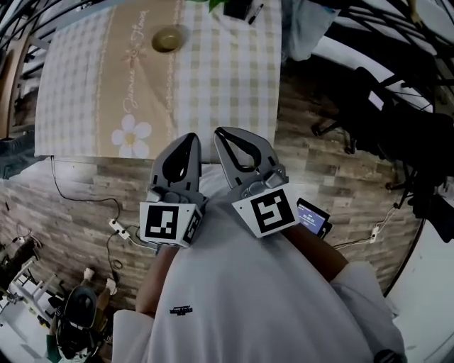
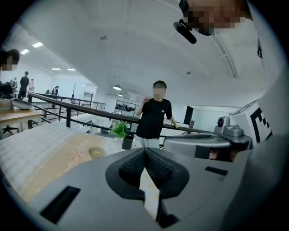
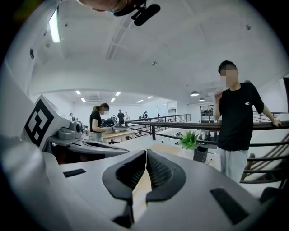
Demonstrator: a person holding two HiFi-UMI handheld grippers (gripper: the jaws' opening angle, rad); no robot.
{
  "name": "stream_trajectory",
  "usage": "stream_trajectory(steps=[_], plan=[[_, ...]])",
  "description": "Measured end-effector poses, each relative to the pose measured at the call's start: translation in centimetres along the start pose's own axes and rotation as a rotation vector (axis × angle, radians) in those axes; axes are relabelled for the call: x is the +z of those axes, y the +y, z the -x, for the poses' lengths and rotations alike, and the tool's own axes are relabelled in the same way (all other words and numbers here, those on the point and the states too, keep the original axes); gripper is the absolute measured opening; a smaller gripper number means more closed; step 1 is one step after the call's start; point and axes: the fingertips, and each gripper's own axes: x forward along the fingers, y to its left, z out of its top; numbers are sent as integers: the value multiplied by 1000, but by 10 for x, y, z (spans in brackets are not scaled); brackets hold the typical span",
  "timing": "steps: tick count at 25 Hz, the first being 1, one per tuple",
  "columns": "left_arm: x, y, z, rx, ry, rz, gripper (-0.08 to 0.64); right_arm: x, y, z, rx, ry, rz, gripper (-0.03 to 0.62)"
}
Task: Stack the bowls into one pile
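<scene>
Head view: both grippers were tucked in against the person's chest, side by side, tips aimed at 12 o'clock toward the table. It read like a parked pose to me, short of the near edge.
Left gripper: the jaws were closed tip to tip with nothing between them. The left gripper view showed that plainly.
Right gripper: same deal, pads met and it held nothing.
Bowl: one small yellowish bowl shape sat on the tan strip of the cloth at 12 o'clock, toward the far edge and well apart from both grippers.
Pile or not: I couldn't tell if that was a single bowl or several nested. No other bowl showed, so it fit either a finished pile or a lone bowl with the rest out of frame.
Why held so: my guess is that holding the grippers high and closed kept them off the cloth while the person stood back.
Edges: the near table edge ran just past the tips. A plant stood at 1 o'clock from the bowl.
Room: nothing showed on the cloth between the near edge and the bowl, so there was a wide lane straight ahead.
Watch out: there was a power strip on the floor at 8 o'clock and a chair at 2 o'clock. An onlooker stood beyond the far side.
</scene>
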Motion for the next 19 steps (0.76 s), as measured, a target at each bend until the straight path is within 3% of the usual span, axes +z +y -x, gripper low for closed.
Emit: stream_trajectory(steps=[14,19], plan=[[4,-11,-3,4,-3,-1,18,-6,-16,5,-38,-4,-98,35],[-1,-18,-4,-1,-14,-14,18,-30,-16,18,-22,102,-84,35]])
